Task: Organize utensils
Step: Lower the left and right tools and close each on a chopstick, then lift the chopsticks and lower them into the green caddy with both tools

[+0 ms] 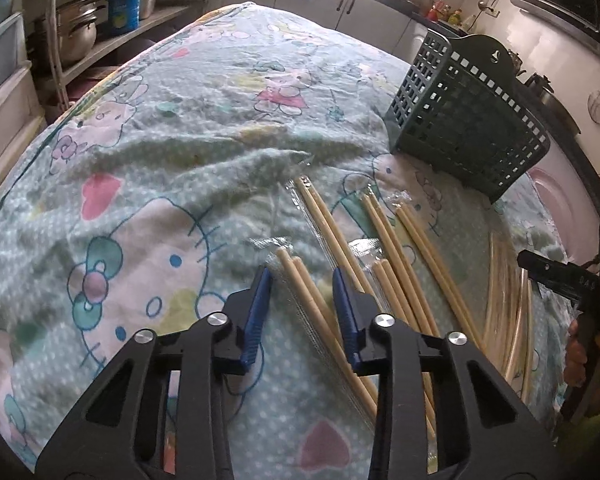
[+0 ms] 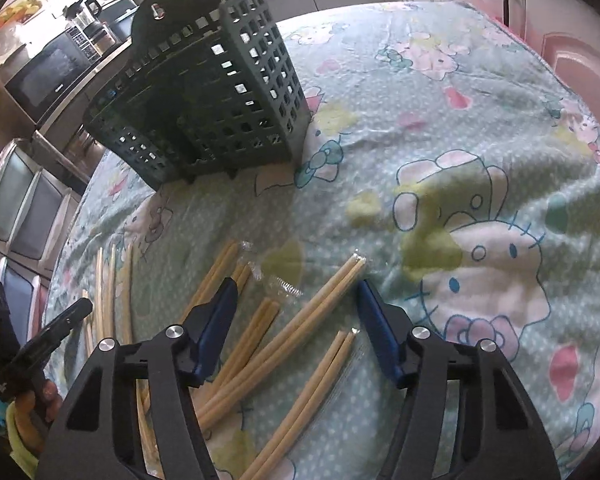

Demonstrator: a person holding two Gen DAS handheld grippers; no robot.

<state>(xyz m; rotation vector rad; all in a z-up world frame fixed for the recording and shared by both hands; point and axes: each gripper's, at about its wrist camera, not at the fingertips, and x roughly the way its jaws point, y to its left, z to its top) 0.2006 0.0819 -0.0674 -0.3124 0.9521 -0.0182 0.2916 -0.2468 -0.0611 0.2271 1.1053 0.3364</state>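
Observation:
Several pairs of pale wooden chopsticks in clear wrappers lie on a cartoon-cat cloth (image 1: 180, 120). My left gripper (image 1: 300, 280) hangs over them with its blue pads on either side of one wrapped pair (image 1: 302, 286); a gap shows on both sides, so it is open. My right gripper (image 2: 296, 286) is open wider, spanning a long wrapped pair (image 2: 320, 304) and a shorter one (image 2: 256, 332). A green perforated utensil holder (image 1: 464, 128) (image 2: 204, 112) stands upright beyond the chopsticks. Each view catches the other gripper at its edge, held in a hand (image 2: 40, 396).
Loose longer sticks (image 1: 504, 280) (image 2: 108, 292) lie at the cloth's edge beside the wrapped pairs. Shelves with metal pots (image 1: 76, 28) and a blue tin (image 1: 124, 6) stand past the table. A microwave (image 2: 48, 76) and pink cabinet doors (image 2: 572, 64) line the room.

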